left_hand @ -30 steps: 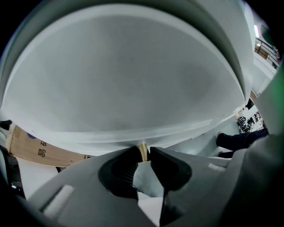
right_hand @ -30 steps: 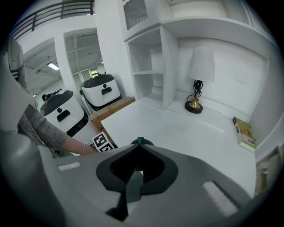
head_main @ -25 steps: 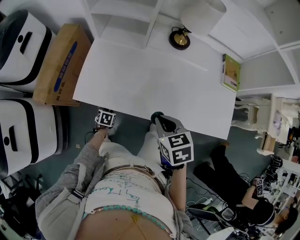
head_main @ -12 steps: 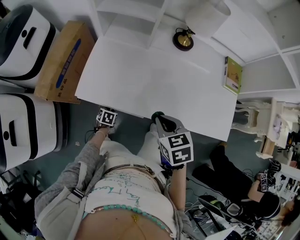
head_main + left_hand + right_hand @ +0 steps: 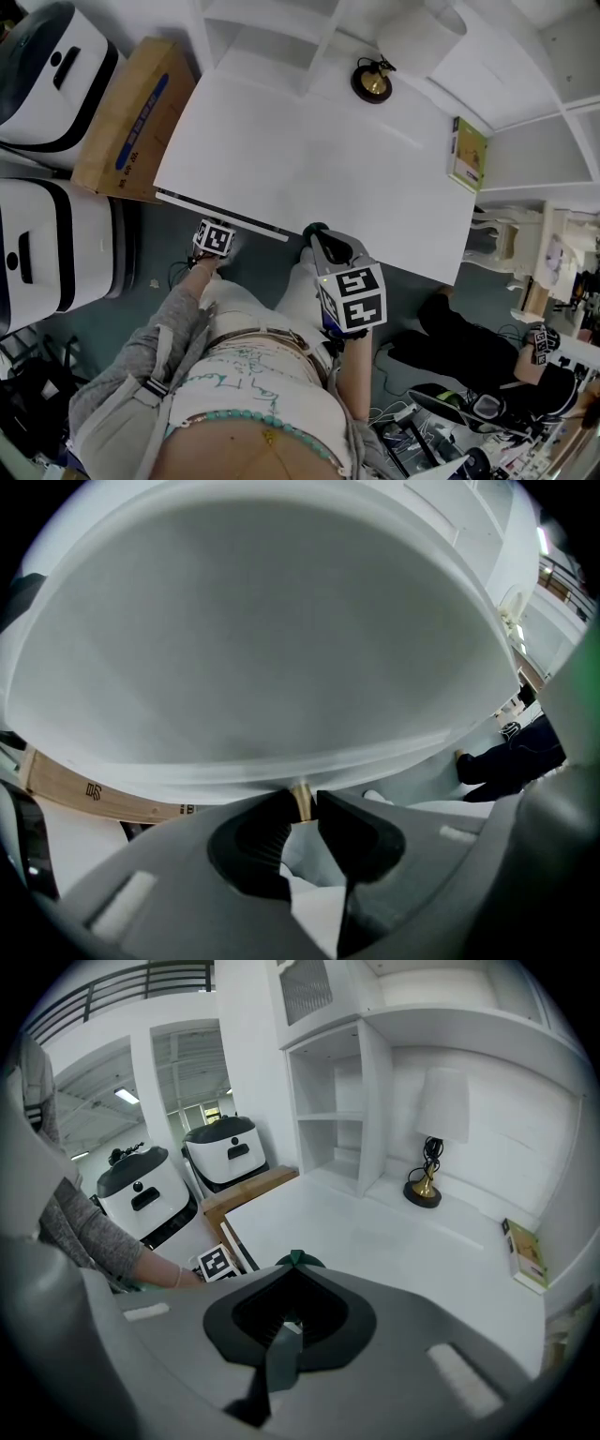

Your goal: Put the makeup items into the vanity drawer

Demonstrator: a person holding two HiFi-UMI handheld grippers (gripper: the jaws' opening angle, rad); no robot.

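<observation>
White worktop [image 5: 309, 159], lamp [image 5: 372, 82] at 1 o'clock. Fingers of the left gripper [image 5: 302, 810] pinch the brass drawer knob [image 5: 301, 794]. The right gripper [image 5: 295, 1277] has its fingers closed, with a dark green bit [image 5: 297, 1259] at the tips.

Head view: bright, even overhead light. White vanity top [image 5: 309, 159] nearly blown out, little texture. Straight lines bow toward frame edges.

Left gripper view: dim, grey. Pale panel [image 5: 262, 649] above left gripper [image 5: 302, 816] fingers flat, shaded. Brass knob [image 5: 301, 797] between fingers soft. Gripper body blurred. Green flare at right rim.

Right gripper view: well lit, round black vignette. Ceiling strip lights glow far beyond right gripper [image 5: 296, 1262] fingers, leftward. Body near lens out of focus.
</observation>
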